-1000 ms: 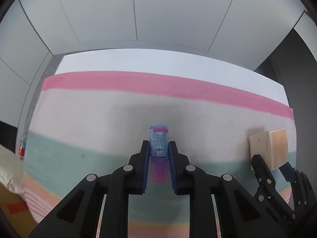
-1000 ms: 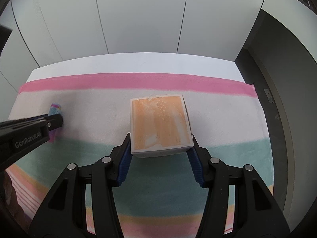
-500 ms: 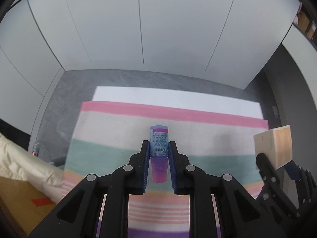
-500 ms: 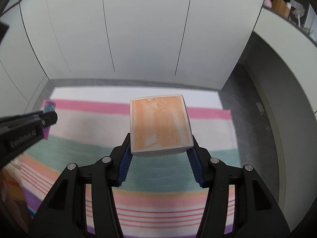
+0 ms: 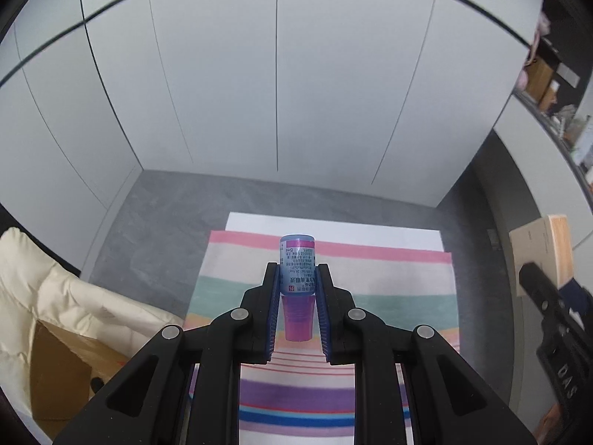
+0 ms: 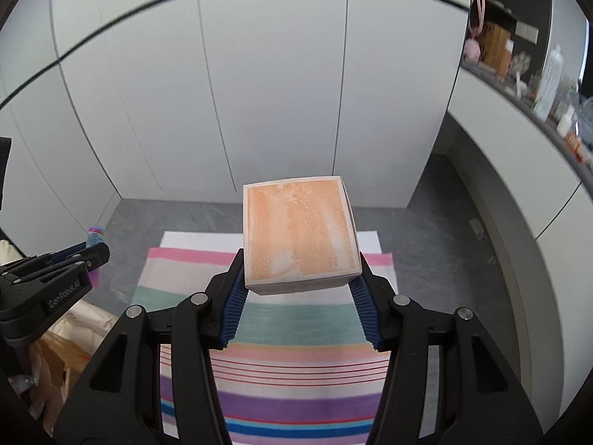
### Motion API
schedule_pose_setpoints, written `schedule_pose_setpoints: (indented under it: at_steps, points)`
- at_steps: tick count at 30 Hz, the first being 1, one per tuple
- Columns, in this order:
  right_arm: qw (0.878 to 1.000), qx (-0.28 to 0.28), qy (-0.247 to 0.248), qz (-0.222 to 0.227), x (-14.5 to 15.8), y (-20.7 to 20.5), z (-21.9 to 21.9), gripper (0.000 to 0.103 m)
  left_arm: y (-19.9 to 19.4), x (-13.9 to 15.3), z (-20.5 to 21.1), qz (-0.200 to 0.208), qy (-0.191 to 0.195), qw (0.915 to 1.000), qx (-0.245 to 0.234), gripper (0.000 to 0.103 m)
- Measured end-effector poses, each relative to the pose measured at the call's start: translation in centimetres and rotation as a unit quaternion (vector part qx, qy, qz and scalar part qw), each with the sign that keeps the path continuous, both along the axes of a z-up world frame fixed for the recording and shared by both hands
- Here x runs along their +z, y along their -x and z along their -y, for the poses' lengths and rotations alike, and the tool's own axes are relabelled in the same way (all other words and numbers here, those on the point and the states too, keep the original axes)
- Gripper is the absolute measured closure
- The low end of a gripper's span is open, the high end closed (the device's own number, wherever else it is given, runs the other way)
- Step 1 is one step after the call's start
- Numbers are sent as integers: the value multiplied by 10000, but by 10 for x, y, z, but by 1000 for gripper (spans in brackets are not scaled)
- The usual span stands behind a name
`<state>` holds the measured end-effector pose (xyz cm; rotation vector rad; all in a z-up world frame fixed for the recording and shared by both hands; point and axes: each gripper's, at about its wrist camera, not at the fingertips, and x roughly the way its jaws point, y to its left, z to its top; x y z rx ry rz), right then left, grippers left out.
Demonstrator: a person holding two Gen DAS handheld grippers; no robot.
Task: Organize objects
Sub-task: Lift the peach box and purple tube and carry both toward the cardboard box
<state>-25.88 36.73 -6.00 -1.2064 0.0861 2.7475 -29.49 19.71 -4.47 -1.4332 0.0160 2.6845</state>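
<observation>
My left gripper [image 5: 297,278] is shut on a small bottle [image 5: 297,265] with a blue printed label and a pink cap at the near end, held high above the striped cloth [image 5: 389,282]. My right gripper [image 6: 298,278] is shut on a white box with an orange top [image 6: 298,233], also held high above the striped cloth [image 6: 296,333]. The box also shows at the right edge of the left wrist view [image 5: 543,250]. The left gripper with the bottle [image 6: 94,235] shows at the left of the right wrist view.
The striped cloth lies on a white table over a grey floor [image 5: 166,215]. White cabinet panels [image 5: 278,92] stand behind. A cream cushion [image 5: 55,296] and a brown cardboard box [image 5: 59,371] are at the left. A cluttered shelf [image 6: 548,89] runs along the right.
Both grippers have risen well above the table with their objects still held. The cloth now looks much smaller and farther below, and the floor and cabinets have come into view.
</observation>
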Motion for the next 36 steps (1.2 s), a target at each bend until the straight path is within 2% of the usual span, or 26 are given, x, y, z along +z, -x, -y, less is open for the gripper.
schedule_pose_setpoints:
  at_steps: [6,12,16,20,24,36]
  points:
    - [9998,21,-24,-174,37,-30,-2,48,-44,31,5,-336,196,9991,-176,84]
    - [9997,-2,220,-92,46,-62,-10,48,-76,34,28,-307,-75,9995,-8,84]
    - [9999,-26,92,-76,40,-88,-9,48,-96,27,46,-300,-105,9993,182,84]
    - [9999,-36,141,-23,25,-116,-12,48,-123,28,57,-482,74,9985,255,84]
    - [9996,-52,280,-4,13,-152,-17,48,-150,22,59,-463,75,9988,104,84]
    - [9983,-329,398,275,-19,-254,-34,48,-223,-13,25,96,-311,9977,-603,84]
